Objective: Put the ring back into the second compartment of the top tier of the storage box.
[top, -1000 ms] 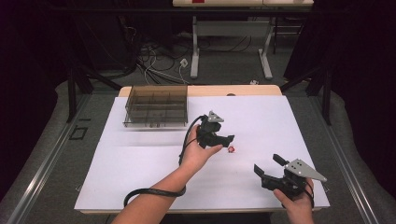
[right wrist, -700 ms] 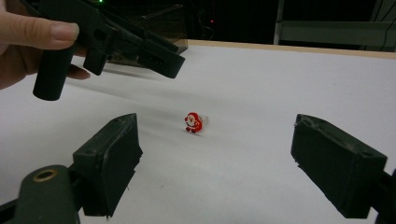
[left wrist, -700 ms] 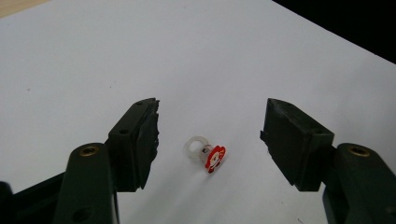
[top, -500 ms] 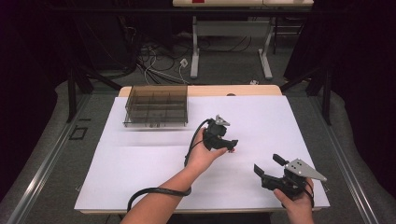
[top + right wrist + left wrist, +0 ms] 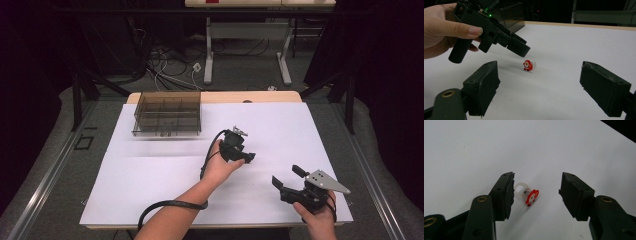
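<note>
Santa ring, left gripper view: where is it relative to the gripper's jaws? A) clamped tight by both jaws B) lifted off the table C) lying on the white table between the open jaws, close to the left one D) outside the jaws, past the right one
C: the Santa ring lies on the white table between the jaws of the left gripper, right beside the left one, with a clear gap to the right one.
</note>
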Demonstrator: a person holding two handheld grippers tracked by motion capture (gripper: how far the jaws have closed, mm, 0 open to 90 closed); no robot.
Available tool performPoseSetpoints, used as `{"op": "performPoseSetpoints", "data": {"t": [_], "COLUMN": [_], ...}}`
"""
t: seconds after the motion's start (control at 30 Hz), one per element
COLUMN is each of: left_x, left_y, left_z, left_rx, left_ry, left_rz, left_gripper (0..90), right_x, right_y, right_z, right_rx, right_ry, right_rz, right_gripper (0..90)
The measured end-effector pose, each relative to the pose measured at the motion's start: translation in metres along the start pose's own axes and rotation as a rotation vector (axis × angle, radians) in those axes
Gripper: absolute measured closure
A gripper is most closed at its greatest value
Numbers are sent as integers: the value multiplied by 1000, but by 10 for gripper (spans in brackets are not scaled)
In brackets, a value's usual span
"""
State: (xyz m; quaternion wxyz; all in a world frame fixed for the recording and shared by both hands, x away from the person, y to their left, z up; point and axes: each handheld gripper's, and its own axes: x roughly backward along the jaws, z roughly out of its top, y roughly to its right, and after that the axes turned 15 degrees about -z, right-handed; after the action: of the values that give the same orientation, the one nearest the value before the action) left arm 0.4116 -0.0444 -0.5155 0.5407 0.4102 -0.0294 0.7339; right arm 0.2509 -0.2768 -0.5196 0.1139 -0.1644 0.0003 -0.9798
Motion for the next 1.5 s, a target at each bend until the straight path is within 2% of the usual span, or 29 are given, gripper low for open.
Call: {"op": "performPoseSetpoints", "data": {"t": [0.07, 0.13, 0.17, 0.33, 0.6, 0.87, 1.07, 1.4, 1.43, 1.5], "left_x": [-4, -5, -7, -12, -17, -22, -24, -29, -29, -29], "left_y": [-1, -1, -1, -2, -4, -7, -7, -7, -9, -9], "left_z": [-1, -2, -2, -2, -1, 0, 0, 0, 0, 0], "left_rx": [36, 43, 62, 86, 89, 113, 105, 118, 98, 105], "left_ry": [1, -1, -10, -20, -40, -48, -52, -62, -72, -69], "left_rz": [-5, -6, -7, -9, 4, 11, 18, 22, 29, 26], "left_gripper": [459, 475, 483, 506, 532, 556, 578, 613, 618, 627], "right_x": [0, 0, 0, 0, -1, -1, -1, -1, -1, -1], "right_y": [0, 0, 0, 1, 0, 1, 1, 1, 1, 1], "right_z": [0, 0, 0, 0, 0, 0, 0, 0, 0, 0], "right_rx": [-1, 2, -3, 0, -3, -3, -7, -10, -9, -9], "right_ry": [0, 0, -6, -4, 0, -5, -6, -7, -8, -8], "right_rz": [2, 0, 1, 4, 6, 10, 14, 18, 17, 17], "right_gripper": [149, 149, 149, 149, 149, 149, 149, 149, 149, 149]}}
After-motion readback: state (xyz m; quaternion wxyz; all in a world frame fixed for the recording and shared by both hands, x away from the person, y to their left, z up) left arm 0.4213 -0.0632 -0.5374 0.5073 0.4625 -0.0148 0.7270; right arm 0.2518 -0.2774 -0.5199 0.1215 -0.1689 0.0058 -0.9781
